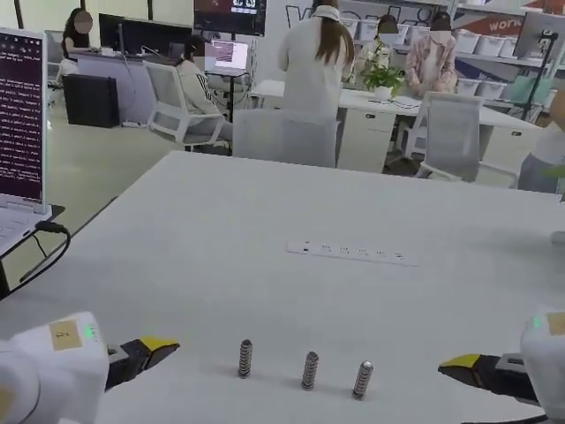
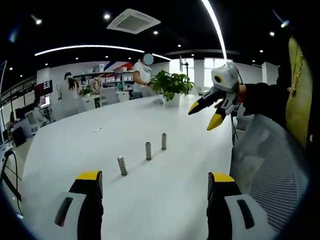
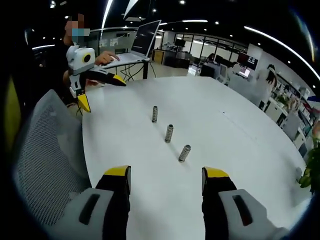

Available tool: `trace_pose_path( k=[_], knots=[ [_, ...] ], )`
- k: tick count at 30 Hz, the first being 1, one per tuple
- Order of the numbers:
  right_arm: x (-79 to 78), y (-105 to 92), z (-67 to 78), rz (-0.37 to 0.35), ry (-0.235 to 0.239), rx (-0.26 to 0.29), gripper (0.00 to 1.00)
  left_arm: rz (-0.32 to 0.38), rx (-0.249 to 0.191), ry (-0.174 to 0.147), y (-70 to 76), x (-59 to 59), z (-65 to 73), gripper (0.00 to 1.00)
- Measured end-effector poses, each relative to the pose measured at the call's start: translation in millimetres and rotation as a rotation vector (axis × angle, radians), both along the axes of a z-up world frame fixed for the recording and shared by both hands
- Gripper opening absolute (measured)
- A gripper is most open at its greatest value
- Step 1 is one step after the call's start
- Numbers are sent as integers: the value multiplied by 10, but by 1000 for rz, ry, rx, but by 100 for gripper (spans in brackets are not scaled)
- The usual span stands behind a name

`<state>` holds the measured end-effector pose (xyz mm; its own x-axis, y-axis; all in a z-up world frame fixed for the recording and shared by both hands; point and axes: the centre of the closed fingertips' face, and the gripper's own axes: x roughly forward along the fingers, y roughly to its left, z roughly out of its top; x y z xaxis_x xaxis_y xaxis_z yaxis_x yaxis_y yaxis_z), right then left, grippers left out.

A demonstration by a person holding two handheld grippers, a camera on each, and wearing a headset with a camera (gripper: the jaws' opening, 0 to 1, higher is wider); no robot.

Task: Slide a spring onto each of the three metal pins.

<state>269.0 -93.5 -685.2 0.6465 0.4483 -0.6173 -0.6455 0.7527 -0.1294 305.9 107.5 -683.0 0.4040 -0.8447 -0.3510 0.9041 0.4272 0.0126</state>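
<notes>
Three upright metal pins stand in a row on the white table, each wrapped in a spring: the left one, the middle one and the right one. The same row appears as spring pins in the left gripper view and as spring pins in the right gripper view. My left gripper hovers to the left of the row, open and empty. My right gripper hovers to the right of the row, open and empty. Each gripper shows in the other's view, left gripper and right gripper, both with jaws apart.
A flat white power strip lies on the table beyond the pins. A laptop with a cable stands at the left edge. A potted plant sits at the table's far end. Mesh chair is close behind. People and desks fill the room.
</notes>
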Motion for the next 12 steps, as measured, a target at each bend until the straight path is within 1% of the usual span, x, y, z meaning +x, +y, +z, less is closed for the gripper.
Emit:
trace_pose_path(
  k=[3,4,5,8,10,12],
  knots=[
    [-6,-30,28,-34,-23,25,59,8,-9,13,24,-13,-19,84],
    [-11,-29,41,-50,-27,50,60,13,-10,17,33,-12,-32,84],
    [-10,-29,45,-55,-28,57,62,13,-10,17,35,-12,-34,85],
    [-29,-81,28,-93,-42,67,64,27,-19,28,54,-7,-39,85],
    [-45,-89,7,-106,-34,79,66,31,-24,36,61,-18,-50,85],
    [-64,-94,-18,-114,-30,77,67,32,-22,41,63,-28,-65,85]
  ],
)
